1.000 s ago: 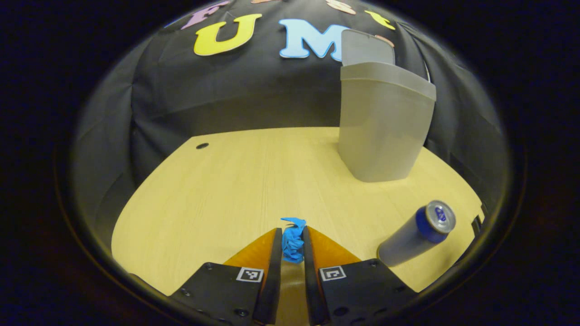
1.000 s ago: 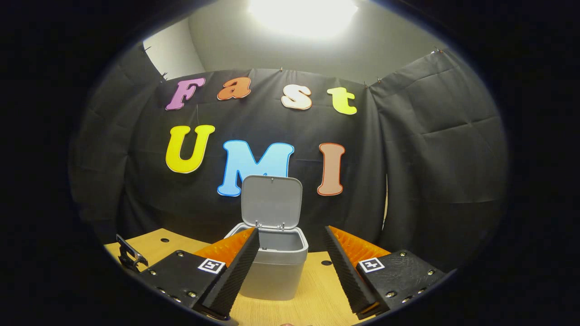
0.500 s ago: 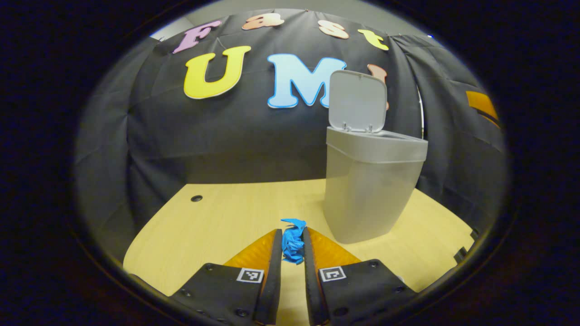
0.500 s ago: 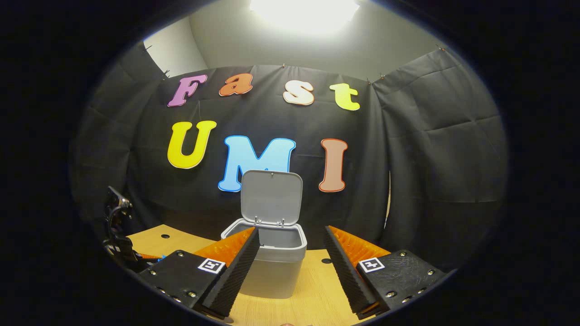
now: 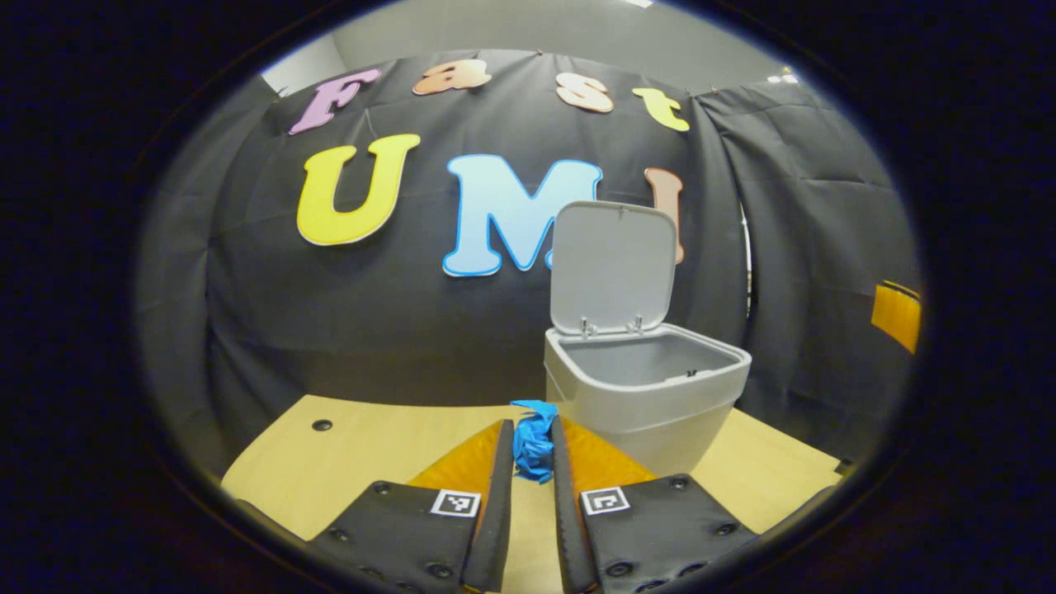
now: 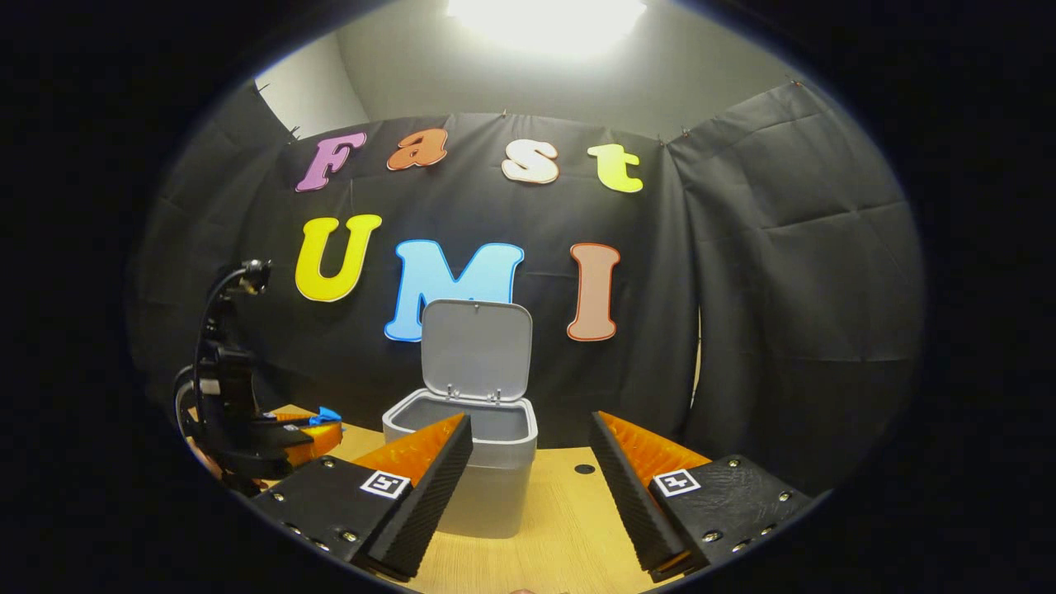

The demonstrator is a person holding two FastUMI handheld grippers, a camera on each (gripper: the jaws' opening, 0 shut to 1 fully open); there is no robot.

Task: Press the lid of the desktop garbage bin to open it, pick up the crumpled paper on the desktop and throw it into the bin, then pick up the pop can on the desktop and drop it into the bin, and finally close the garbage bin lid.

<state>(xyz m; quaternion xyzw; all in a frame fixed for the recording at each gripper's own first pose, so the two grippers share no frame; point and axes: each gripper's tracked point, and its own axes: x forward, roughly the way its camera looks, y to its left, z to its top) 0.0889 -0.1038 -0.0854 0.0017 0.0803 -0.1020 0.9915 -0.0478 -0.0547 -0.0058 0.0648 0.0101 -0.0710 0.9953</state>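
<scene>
The grey bin (image 5: 648, 396) stands on the wooden desk with its lid (image 5: 612, 268) tipped up and its inside in sight. My left gripper (image 5: 533, 441) is shut on the crumpled blue paper (image 5: 534, 437), held above the desk just left of and short of the bin's rim. In the right gripper view the bin (image 6: 474, 470) sits ahead with its lid (image 6: 476, 350) raised. My right gripper (image 6: 528, 462) hangs open with nothing between its fingers. The left gripper (image 6: 318, 427) with the blue paper (image 6: 328, 414) appears at the left, level with the bin's rim.
The wooden desk (image 5: 363, 450) has a small dark hole (image 5: 322, 425) at its far left and another hole (image 6: 584, 469) right of the bin. Black cloth closes the back and sides. An orange object (image 5: 895, 313) shows at the far right edge.
My left gripper has risen with the blue paper and moved toward the bin, whose inside now shows; the can has dropped out of its view. The right gripper has barely moved.
</scene>
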